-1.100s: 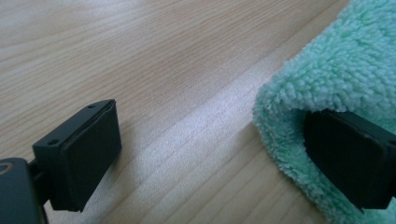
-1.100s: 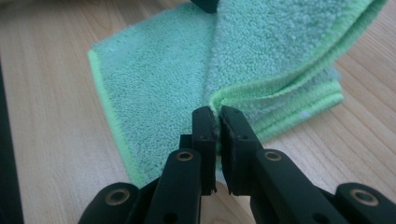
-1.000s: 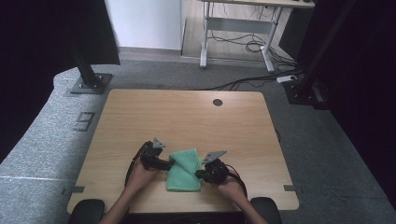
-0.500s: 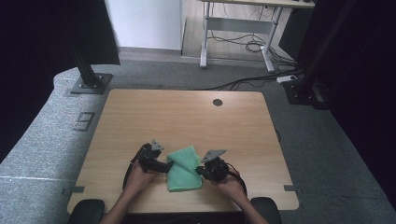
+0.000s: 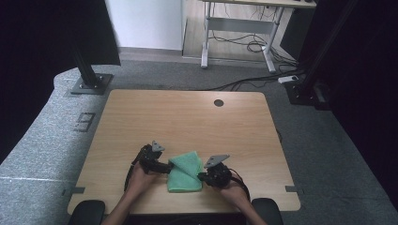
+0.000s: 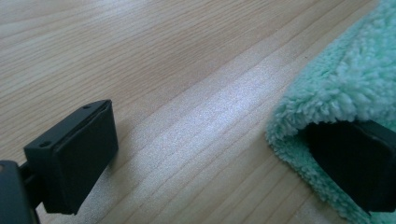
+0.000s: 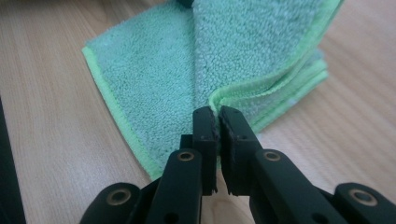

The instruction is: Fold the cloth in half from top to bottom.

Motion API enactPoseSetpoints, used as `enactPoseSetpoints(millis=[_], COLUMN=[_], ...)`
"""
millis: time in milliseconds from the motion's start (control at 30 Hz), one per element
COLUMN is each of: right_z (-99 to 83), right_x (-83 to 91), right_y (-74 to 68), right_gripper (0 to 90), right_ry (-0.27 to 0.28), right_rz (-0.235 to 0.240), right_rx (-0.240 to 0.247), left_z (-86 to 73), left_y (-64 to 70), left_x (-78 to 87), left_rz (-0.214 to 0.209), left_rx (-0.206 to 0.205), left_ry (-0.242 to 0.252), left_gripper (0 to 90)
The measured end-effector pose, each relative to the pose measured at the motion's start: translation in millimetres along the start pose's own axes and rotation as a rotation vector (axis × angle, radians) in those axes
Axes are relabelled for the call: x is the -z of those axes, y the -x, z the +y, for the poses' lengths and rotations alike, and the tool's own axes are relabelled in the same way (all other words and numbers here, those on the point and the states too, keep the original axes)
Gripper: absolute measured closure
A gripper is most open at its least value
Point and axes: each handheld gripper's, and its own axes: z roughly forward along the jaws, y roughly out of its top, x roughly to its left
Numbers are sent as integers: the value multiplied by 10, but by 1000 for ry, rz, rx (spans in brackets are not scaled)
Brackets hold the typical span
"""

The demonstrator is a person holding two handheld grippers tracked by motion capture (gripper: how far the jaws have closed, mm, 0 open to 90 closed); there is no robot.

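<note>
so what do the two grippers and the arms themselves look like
Both the left gripper and the right gripper are black, each topped by a grey three-cornered plate and trailing a black cable. Their jaws are flat rectangular black pads on arms with brass-coloured pivot rings. The forearms are bare, no sleeves.

No readable text, label or number anywhere (floor markings illegible).
</note>
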Motion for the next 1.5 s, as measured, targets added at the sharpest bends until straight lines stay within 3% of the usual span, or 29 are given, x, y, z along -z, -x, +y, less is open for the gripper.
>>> enactPoseSetpoints(millis=[167, 400, 533, 667, 733, 833, 900, 1033, 1200, 1333, 1467, 1500], right_z=[21, 135, 182, 182, 175, 170, 166, 152, 148, 147, 146, 146], right_x=[-46, -137, -179, -186, -184, -186, -186, -187, -186, -185, -184, -185], right_y=[13, 147, 236, 254, 260, 267, 271, 281, 287, 292, 295, 296], right_gripper=[841, 842, 840, 837, 834, 831, 829, 824, 822, 819, 813, 813], right_ry=[-10, -12, -5, 3, 5, 8, 11, 20, 21, 22, 23, 24], right_rz=[-29, -65, -62, -60, -54, -47, -44, -40, -36, -33, -30, -29], right_rx=[12, 1, -27, -38, -47, -56, -61, -66, -73, -76, -80, -84], left_z=[48, 189, 217, 202, 197, 270, 344, 610, 878, 1008, 1039, 1034], left_y=[-35, -183, -270, -251, -199, -141, -132, -89, -2, 34, 20, 14], left_x=[-42, -159, -163, -48, 11, 72, 77, 51, -75, -175, -210, -213], left_rz=[7, 18, -51, -186, -225, -228, -229, -219, -283, -310, -374, -407], left_rx=[8, 20, -5, 14, -24, -76, -84, -127, -125, -140, -129, -128], left_ry=[-3, -6, -4, -21, -41, -39, -27, -11, -2, -34, -71, -87], left_gripper=[14, 10, 9, 73, 87, 131, 143, 182, 263, 340, 498, 627])
